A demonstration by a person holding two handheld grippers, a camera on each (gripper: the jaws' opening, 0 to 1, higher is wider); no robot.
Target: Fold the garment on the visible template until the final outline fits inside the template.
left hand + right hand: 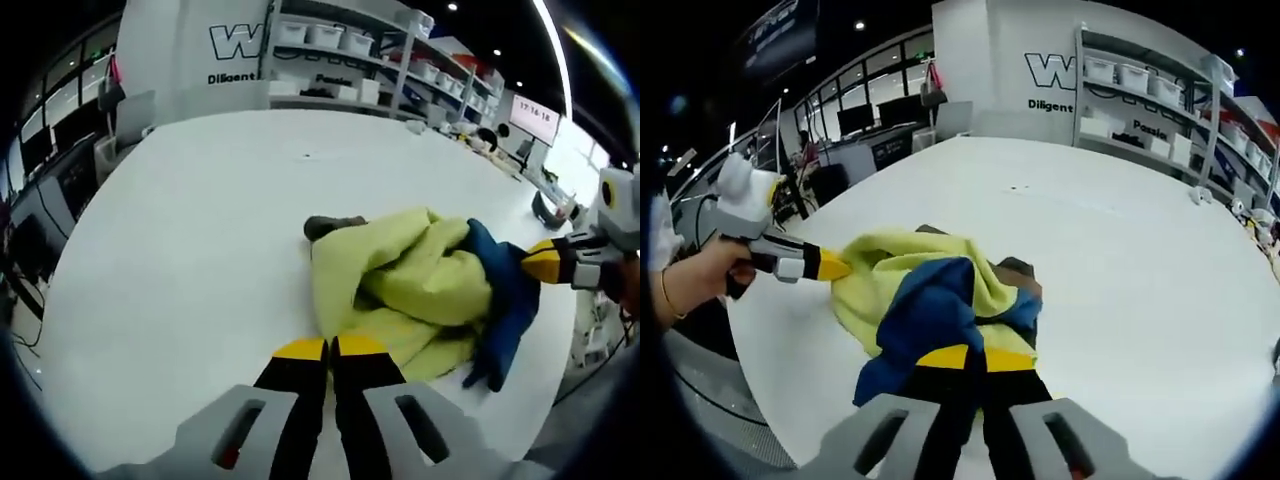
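- I'm working in a large, bright hall with storage shelves (350, 60) and a white wall with lettering at the back; in front of me is a wide white worktop (200, 230)
- The garment (420, 285), yellow-green with a blue part, lies in a crumpled heap near the worktop's edge, bunched and layered over itself, not flat
- A small dark patch (333, 226) pokes out at the heap's far side; I can't tell whether it belongs to the garment or lies under it
- I can't make out any template outline on the worktop, so I can't say whether the heap sits on it
- My left gripper (330, 350) has its yellow-tipped jaws closed together at the yellow fabric's near edge; from the right gripper view it reaches in beside the heap with its tip at the cloth, and it looks to be pinching the hem
- My right gripper (970, 358) has its jaws pressed shut over the blue fabric, which drapes right down onto them, so I judge it has hold of that part
- By my reckoning the task is at its very start: no neat fold is visible, and the garment needs spreading, flattening, then folding down to the outline
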